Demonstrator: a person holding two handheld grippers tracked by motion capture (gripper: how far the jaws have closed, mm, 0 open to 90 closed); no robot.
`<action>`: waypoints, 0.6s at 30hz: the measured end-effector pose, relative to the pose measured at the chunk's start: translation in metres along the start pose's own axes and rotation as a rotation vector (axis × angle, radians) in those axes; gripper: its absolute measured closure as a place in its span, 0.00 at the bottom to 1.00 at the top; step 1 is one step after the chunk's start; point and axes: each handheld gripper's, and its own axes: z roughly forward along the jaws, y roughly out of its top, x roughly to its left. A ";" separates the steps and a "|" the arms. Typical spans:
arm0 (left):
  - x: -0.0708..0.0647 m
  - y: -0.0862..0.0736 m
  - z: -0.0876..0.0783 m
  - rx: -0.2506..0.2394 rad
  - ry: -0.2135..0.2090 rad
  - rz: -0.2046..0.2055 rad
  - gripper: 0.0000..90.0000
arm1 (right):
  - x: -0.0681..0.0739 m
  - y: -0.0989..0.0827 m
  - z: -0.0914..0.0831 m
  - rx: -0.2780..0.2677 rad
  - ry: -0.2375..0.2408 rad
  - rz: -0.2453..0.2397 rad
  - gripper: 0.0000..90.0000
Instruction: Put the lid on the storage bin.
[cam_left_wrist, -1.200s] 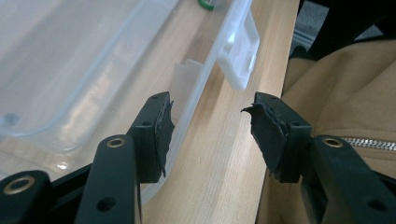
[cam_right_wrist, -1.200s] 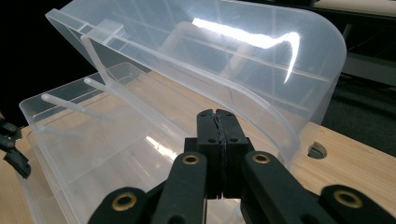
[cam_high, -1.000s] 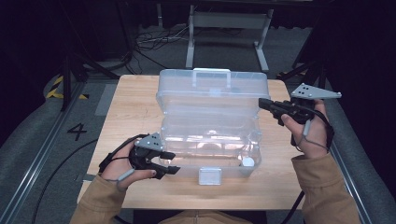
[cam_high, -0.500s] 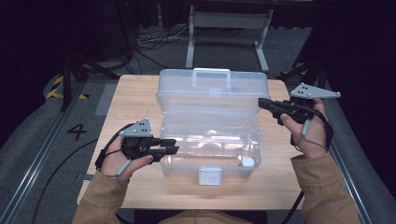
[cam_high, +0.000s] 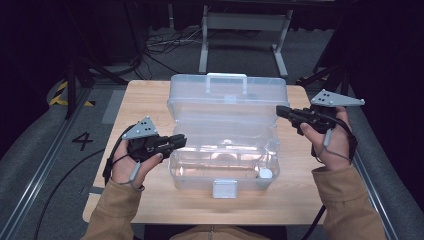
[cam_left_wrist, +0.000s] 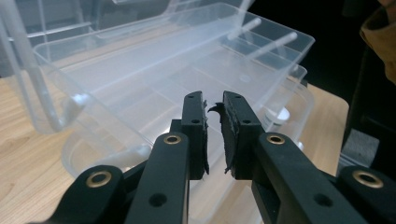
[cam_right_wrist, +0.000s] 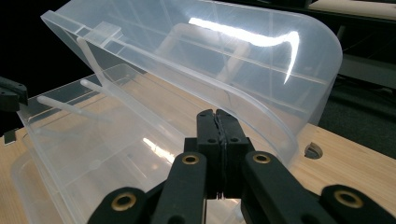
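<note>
Two grippers are held at the two ends of a clear plastic toolbox (cam_high: 225, 150), which stands in the middle of a wooden table (cam_high: 295, 200). The box is see-through throughout, with rounded corners; its lid (cam_right_wrist: 261, 60) is raised and tilted back, and a moulded carry handle (cam_high: 227, 80) is seen on the lid's top. A pale latch (cam_high: 224, 189) hangs at the front wall, and a small white round piece (cam_high: 265, 174) lies inside near the front right corner. A lift-out tray (cam_left_wrist: 154, 70) with thin divider ribs is carried between the walls. The left gripper (cam_left_wrist: 214, 135) is pointed at the box's left end; its jaws have just been closing, a narrow gap is left between them, and nothing is gripped. The right gripper (cam_right_wrist: 216, 140) is held by the lid's right edge, jaws pressed together on nothing.
</note>
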 end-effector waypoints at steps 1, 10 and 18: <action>0.000 0.000 0.001 0.011 0.020 0.004 0.89 | 0.000 0.000 -0.001 0.000 0.000 -0.001 0.99; -0.001 -0.001 0.006 0.064 0.021 0.016 0.90 | 0.001 0.000 -0.003 0.007 0.003 -0.009 0.99; -0.001 -0.001 0.003 0.088 0.002 0.010 0.91 | 0.003 -0.003 -0.005 0.004 0.012 -0.003 0.99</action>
